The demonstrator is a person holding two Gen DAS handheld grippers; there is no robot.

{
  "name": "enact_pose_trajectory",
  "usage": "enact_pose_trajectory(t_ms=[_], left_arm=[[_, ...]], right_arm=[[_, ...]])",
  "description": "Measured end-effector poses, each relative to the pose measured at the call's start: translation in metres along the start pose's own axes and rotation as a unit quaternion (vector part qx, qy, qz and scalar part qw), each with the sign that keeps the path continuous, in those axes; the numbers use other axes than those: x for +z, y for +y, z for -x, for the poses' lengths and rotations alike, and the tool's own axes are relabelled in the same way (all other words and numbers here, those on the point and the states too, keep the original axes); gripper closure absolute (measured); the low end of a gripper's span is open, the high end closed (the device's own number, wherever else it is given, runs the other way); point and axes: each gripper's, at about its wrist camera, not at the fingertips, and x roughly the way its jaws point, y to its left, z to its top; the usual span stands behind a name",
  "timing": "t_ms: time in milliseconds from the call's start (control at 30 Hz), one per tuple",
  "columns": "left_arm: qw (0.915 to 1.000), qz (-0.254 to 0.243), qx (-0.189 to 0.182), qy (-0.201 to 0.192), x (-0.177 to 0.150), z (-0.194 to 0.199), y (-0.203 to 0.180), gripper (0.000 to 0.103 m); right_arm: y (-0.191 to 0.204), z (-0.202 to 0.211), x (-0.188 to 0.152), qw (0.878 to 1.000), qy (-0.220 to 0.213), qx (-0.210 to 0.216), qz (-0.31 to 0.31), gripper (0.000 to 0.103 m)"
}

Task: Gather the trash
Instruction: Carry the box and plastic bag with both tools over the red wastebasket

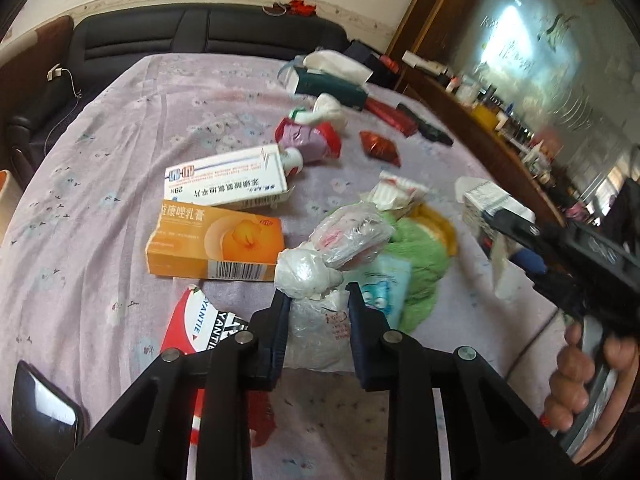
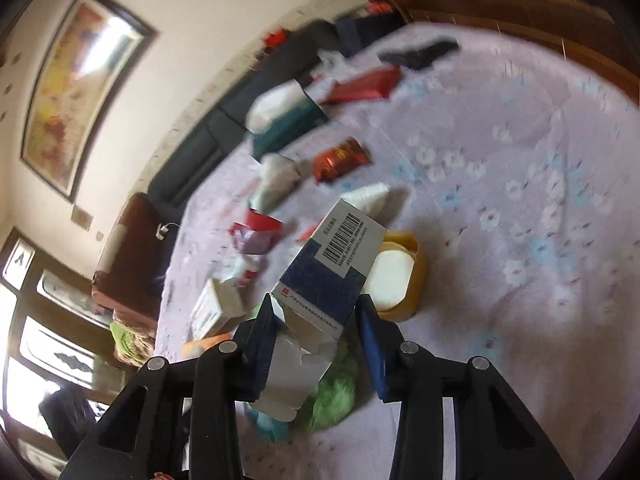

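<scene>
A: What does the left gripper (image 1: 316, 296) hold?

B: Its jaws stand narrow, clamped on a crumpled clear plastic bag (image 1: 320, 320) that lies on the bed (image 1: 120, 128). A white wad (image 1: 308, 276) bulges just past the fingertips. The bag is thin and slack; in B's judgement it could slide out when raised, or catch the light blue packet (image 1: 390, 288) touching its side and drag it along.

A: And the right gripper (image 2: 316, 312)?

B: Narrowed around a dark blue and white carton (image 2: 332, 268). The left finger lies against the carton's edge; a sliver of gap may remain at the right finger, so whether the grip is firm cannot be told. The carton's end flaps (image 2: 292, 364) hang open toward the camera, and no contents show inside. If anything is left in it, tipping could spill it. The view is blurred, so a hasty lift with a loose hold could drop the carton.

A: Other containers?

B: A yellow tub (image 2: 416, 276) sits just beside the carton, its white lid or filling (image 2: 390, 276) facing up; a swing of the carton could knock it. Farther out lie an orange box (image 1: 216, 244) and a white box (image 1: 228, 180), both closed, contents hidden. A green cloth (image 1: 420, 252) lies among the litter. No bin for the trash is in view.
</scene>
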Motion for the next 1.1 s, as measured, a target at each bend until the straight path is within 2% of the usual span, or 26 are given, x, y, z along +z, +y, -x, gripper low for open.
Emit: enact_pose_trajectory(t_ms=[233,467,800,1100], left_arm=[[0.9992,-0.006,-0.025,-0.030,-0.006,0.044,-0.025,0.077],[0.9954,-0.048,-0.062,-0.055,-0.023,0.092,-0.076,0.077],[0.9817,-0.118,-0.128,-0.077,-0.051,0.141,-0.155,0.077],[0.9699,-0.160,-0.169,-0.071,-0.069,0.155,-0.205,0.077]], right_arm=[[0.025,0.089,-0.031,0.994,-0.073,0.025,0.080,0.061],[0.024,0.168,-0.069,0.985,-0.129,0.027,0.109,0.061],[0.018,0.269,-0.112,0.967,-0.213,-0.011,0.139,0.061],[0.008,0.323,-0.134,0.957,-0.256,-0.026,0.132,0.061]])
